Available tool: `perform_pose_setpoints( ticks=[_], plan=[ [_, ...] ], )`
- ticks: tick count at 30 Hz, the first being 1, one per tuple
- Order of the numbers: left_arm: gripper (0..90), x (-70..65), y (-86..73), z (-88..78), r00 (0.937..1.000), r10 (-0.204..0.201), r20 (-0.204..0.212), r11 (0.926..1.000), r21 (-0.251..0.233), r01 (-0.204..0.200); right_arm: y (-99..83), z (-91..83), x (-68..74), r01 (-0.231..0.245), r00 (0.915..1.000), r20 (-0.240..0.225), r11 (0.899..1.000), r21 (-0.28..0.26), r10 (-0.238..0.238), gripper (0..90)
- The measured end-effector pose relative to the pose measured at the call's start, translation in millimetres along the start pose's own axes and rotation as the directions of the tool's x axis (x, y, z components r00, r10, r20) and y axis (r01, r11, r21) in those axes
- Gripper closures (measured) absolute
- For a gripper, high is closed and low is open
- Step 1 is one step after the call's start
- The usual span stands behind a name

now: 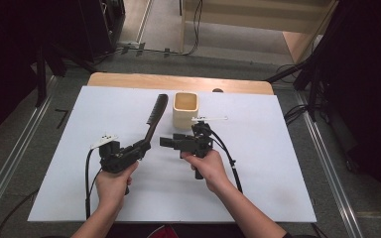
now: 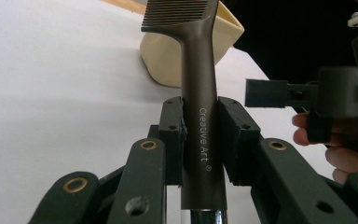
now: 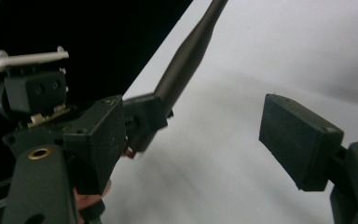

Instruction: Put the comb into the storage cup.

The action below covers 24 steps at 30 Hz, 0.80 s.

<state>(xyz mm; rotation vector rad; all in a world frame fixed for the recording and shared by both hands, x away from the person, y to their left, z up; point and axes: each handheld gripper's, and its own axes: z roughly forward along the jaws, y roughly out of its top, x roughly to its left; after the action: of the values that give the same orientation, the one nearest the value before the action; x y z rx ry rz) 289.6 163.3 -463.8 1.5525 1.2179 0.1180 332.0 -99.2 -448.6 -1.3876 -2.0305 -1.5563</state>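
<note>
Left gripper [image 1: 140, 147] is clamped on the handle of a dark comb [image 2: 199, 116]; in the left gripper view both pads press the handle from either side, with the printed lettering just past the pads and the toothed end sticking out well ahead of the jaws. In the high view the left hand [image 1: 113, 184] grips the tool from below with the forearm coming in from the bottom edge, and the comb slants up and away from the jaws toward a cream square cup [image 1: 185, 109], its teeth lying just beside the cup. Right gripper [image 1: 167, 142] stands with its jaws apart and nothing between them; in the right gripper view the two pads are spread wide over bare white board [image 1: 278, 163]. The right hand [image 1: 207, 166] holds it roughly level, the jaws pointing sideways toward the comb handle and the left gripper's jaws, near them but apart from both.
</note>
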Motion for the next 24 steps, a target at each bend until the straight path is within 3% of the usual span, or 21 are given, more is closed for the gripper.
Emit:
perform_pose_setpoints(
  ticks=[11,17,24],
  plan=[
    [73.8,-3.4,-5.0,-0.1,0.9999,0.001,-0.011,0.9992,-0.039,-0.002,10.5,18.0,0.1,-0.051,0.9987,0.005,0.999,-0.017,0.051,23.6],
    [73.7,-2.7,-6.1,0.7,0.9999,-0.002,-0.017,0.9994,-0.035,0.001,12.8,25.3,-1.8,-0.099,0.9951,-0.005,0.995,-0.027,0.099,25.0],
    [73.7,-2.6,-6.9,0.8,0.9996,0.006,-0.028,0.9991,-0.043,-0.007,14.6,33.5,-2.8,-0.120,0.9928,-0.006,0.993,-0.025,0.119,25.5]
  ],
)
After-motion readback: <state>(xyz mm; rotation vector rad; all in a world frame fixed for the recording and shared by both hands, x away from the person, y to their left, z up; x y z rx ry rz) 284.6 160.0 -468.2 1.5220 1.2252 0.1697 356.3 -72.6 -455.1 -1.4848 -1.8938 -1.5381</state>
